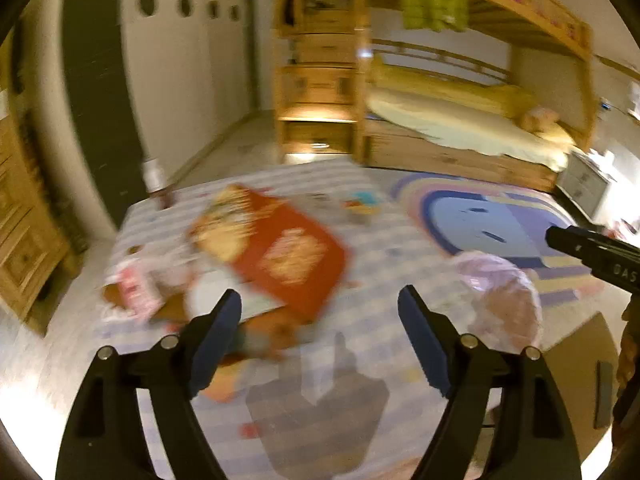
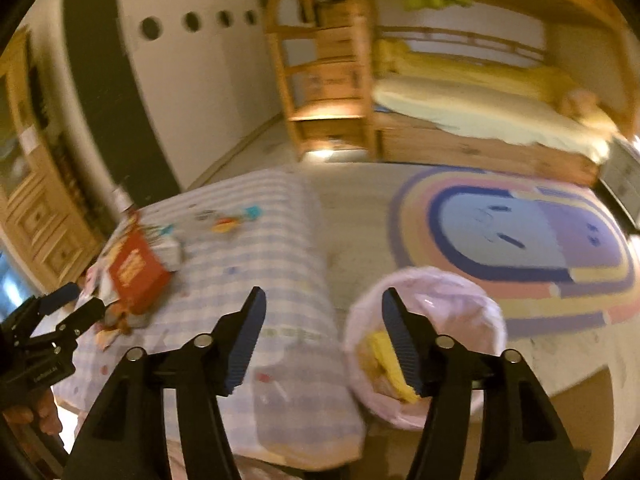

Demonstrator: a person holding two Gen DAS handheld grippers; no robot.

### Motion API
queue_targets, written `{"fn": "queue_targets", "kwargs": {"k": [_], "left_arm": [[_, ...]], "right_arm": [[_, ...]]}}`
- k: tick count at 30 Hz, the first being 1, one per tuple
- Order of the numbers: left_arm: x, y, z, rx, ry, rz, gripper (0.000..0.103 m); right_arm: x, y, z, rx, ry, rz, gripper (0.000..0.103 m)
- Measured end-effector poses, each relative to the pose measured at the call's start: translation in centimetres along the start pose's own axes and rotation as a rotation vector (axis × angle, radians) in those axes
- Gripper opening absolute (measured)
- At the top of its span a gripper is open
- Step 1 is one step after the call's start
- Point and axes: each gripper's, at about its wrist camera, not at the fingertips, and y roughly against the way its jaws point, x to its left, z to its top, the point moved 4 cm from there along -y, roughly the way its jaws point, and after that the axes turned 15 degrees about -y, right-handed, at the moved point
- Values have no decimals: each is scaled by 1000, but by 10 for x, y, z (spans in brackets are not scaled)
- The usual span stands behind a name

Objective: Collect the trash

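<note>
Jaws wide on left gripper [image 1: 320, 312] and right gripper [image 2: 324, 312]; nothing held.

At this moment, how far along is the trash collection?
Partly done: the pink-lined bin already holds yellow trash. Nothing is in hand; left gripper and right gripper are both open and empty. The red box and wrappers remain on the mat.

white letters, perhaps "das", on the right gripper [image 1: 592, 252]
</note>
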Motion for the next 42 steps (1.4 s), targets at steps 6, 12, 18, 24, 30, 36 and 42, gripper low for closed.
{"fn": "queue_targets", "kwargs": {"k": [6, 12, 18, 24, 30, 36, 42], "left_arm": [[65, -3, -20, 38, 86, 127, 79], [102, -23, -26, 88, 156, 169, 79], [118, -42, -26, 113, 167, 177, 79], [118, -48, -23, 117, 151, 187, 79], [110, -45, -26, 121, 137, 180, 79], [98, -36, -31, 125, 124, 163, 79], [85, -20, -39, 117, 104, 160, 79]], "right_arm": [[59, -49, -2, 68, 144, 69, 68], [90, -106, -10, 132, 268, 43, 70], [109, -152, -4, 155, 350, 1, 70], [123, -185, 0, 153, 469, -59, 69], [124, -182, 7, 140, 502, -71, 32], [118, -146, 12, 167, 396, 12, 10], [115, -104, 6, 180, 308, 115, 2]]}}
